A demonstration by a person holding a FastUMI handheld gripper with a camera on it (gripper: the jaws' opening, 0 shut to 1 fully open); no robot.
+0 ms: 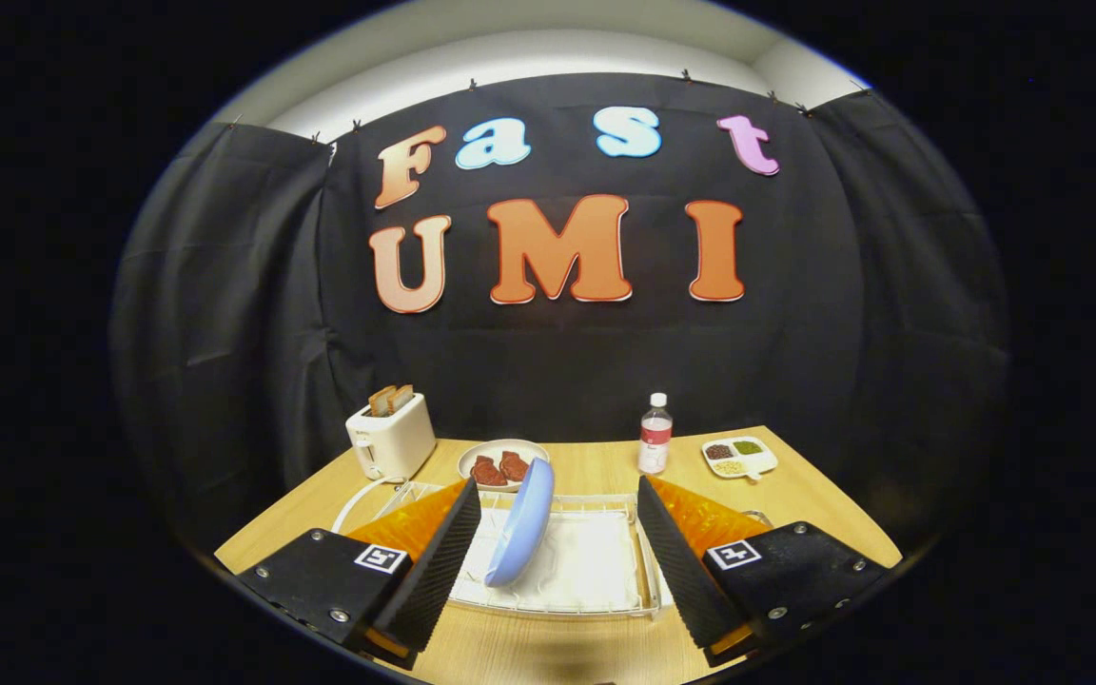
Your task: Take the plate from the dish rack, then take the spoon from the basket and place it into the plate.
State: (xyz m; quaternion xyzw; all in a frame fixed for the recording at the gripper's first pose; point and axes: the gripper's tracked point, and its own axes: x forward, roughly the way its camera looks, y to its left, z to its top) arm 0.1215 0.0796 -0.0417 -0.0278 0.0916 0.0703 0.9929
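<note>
A light blue plate (519,521) stands on edge in a white wire dish rack (596,590) on the wooden table. My gripper (557,552) is open and hovers over the rack. The plate stands between the two fingers, closer to the left finger (439,561), and neither finger touches it. The right finger (681,561) is over the rack's right side. A bit of a metal rim (755,517) peeks out behind the right finger; I cannot tell what it is.
Beyond the rack stand a white toaster (391,436) with bread slices, a white plate with brown food (502,463), a clear bottle (655,435) and a white divided dish of beans (739,457). A white cord (353,499) runs from the toaster.
</note>
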